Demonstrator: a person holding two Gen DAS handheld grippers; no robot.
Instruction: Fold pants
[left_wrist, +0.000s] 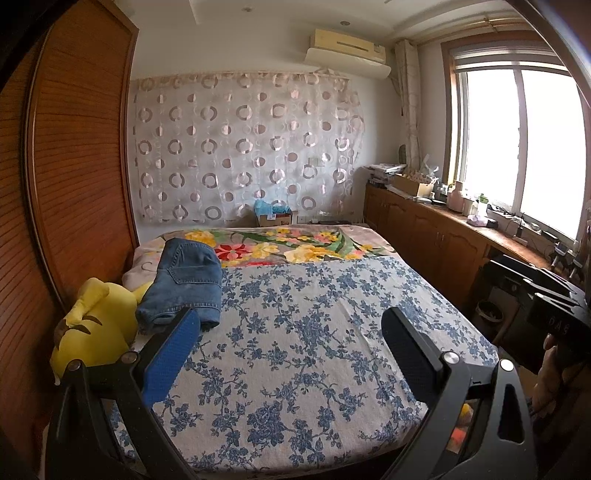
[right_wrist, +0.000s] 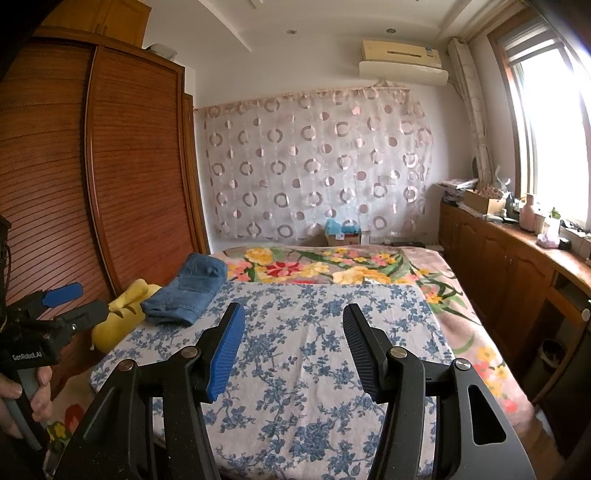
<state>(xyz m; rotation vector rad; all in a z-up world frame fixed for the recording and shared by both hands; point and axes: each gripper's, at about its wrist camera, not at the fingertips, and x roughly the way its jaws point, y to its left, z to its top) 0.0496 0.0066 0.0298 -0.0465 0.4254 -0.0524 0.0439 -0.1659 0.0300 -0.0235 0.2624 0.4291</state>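
Both grippers hover over the near end of the bed, and neither is holding anything. The left gripper (left_wrist: 291, 332) has its jaws spread wide, nothing between them. The right gripper (right_wrist: 293, 338) sits about half open over the blue-flowered sheet (right_wrist: 314, 354), also empty.

Further up, at the left edge of the bed, lie the jeans (left_wrist: 184, 284), already bundled into a thick folded stack, leaning against a yellow plush toy (left_wrist: 94, 325). They sit where the blue-flowered sheet meets the bright floral blanket (left_wrist: 295, 245) beyond. Behind it all hangs the circle-patterned curtain (left_wrist: 243, 147).

The fold looks done or close to it, so my read is that any remaining step is tidying. To do it well, come in from the open side away from the toy, pinch the top layers only at a corner, and square the edges without dragging the stack. The denim is heavy, so a shallow grip could slip; keep the other jaws pressing the stack flat.
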